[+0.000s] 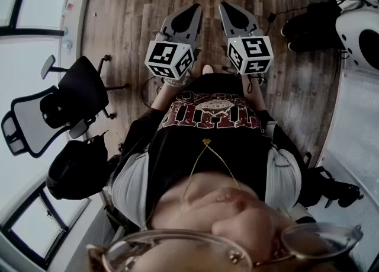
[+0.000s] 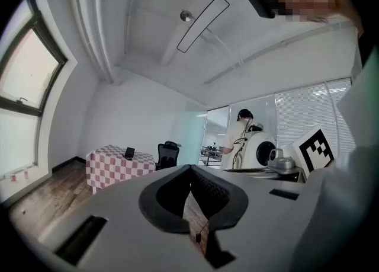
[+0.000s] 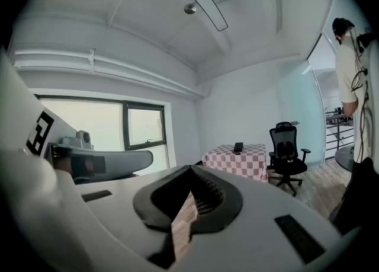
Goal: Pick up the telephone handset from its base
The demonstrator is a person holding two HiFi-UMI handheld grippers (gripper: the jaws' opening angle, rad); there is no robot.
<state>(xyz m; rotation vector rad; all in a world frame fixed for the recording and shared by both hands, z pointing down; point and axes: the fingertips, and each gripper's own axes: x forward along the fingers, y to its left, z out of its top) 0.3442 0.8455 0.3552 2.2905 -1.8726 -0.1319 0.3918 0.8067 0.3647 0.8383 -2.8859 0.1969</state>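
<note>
Wood-floored room; checked counter mid-frame, well apart. Clenched, empty: left hand-held gripper, right hand-held gripper. Jaws to be opened before telephone is reached.

Daylight poured in through the windows, blown out white along the left of the head view, leaving the room evenly bright with soft shadows. All three views bulged fisheye, with dark corners and blurred near surfaces.

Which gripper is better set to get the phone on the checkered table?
Right, probably. The left gripper and right gripper are shut, empty, far from the checkered table. The right gripper view shows table and phone nearly straight beyond the jaws; the left gripper view shows them off left.
</note>
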